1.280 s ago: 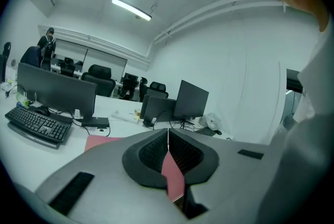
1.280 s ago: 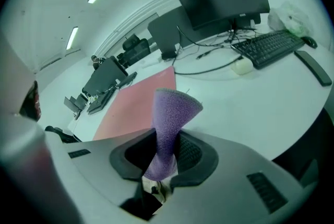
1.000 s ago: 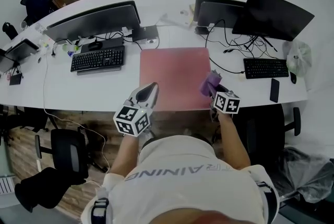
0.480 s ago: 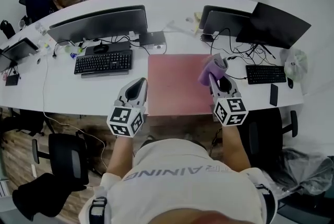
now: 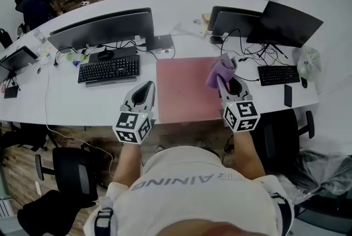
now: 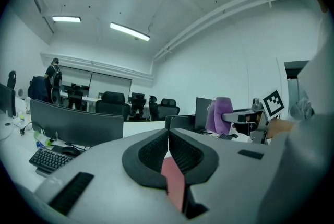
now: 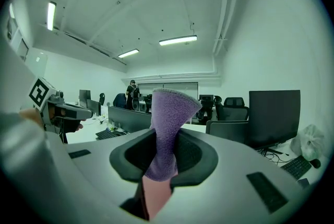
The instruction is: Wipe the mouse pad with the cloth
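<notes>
Fingers [image 7: 195,157] of the right gripper [image 5: 222,81] pinch the cloth [image 7: 167,118], which stands up past them over the right edge of the pad [image 5: 184,92], apparently off it. The left gripper [image 6: 168,139] is pressed together and empty, with the pad just right of its tips. Risk: the unheld pad may slide toward the cables [image 5: 245,59] beyond the cloth, or bare tips may scrape it. White desk [image 5: 99,103], monitors [image 5: 102,23], open office.

Mouse pad [image 5: 184,92] on desk [image 5: 82,104] right of keyboard [image 5: 108,69], cloth [image 5: 220,71] above pad
</notes>
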The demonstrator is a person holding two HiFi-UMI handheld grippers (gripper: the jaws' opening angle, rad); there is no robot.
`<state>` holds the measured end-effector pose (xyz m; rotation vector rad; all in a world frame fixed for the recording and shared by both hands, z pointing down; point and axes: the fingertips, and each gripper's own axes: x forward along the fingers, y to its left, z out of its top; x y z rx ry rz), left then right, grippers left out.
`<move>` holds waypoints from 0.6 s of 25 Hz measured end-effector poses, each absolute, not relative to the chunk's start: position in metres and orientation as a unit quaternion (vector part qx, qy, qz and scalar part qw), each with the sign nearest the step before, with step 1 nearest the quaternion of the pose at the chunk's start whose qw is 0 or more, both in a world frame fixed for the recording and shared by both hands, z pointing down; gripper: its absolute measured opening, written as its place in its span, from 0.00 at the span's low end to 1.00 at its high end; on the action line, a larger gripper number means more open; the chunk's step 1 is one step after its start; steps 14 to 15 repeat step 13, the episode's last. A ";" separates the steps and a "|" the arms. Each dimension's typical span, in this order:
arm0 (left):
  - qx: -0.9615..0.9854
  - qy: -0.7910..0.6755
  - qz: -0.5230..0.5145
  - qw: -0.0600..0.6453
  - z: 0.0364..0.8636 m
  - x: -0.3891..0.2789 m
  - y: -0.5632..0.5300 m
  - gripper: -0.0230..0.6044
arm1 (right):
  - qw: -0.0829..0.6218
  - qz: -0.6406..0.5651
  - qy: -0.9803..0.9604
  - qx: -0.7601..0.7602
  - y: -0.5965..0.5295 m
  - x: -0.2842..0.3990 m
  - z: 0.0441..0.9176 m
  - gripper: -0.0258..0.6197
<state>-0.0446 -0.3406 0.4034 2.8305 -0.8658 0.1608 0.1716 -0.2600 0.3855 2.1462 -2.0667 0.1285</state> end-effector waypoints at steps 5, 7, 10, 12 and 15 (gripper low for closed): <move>0.952 -0.291 0.054 0.079 0.401 -0.036 -0.340 0.09 | 0.088 0.039 -0.690 0.718 -0.256 0.174 0.385 0.20; 0.952 -0.292 0.052 0.079 0.400 -0.034 -0.340 0.09 | 0.088 0.040 -0.691 0.717 -0.255 0.176 0.386 0.20; 0.952 -0.291 0.052 0.080 0.401 -0.029 -0.337 0.09 | 0.087 0.042 -0.691 0.716 -0.251 0.181 0.386 0.20; 0.952 -0.289 0.053 0.083 0.402 -0.026 -0.334 0.09 | 0.085 0.043 -0.691 0.717 -0.249 0.184 0.385 0.20; 0.952 -0.288 0.054 0.085 0.403 -0.024 -0.333 0.09 | 0.083 0.044 -0.691 0.717 -0.248 0.185 0.385 0.20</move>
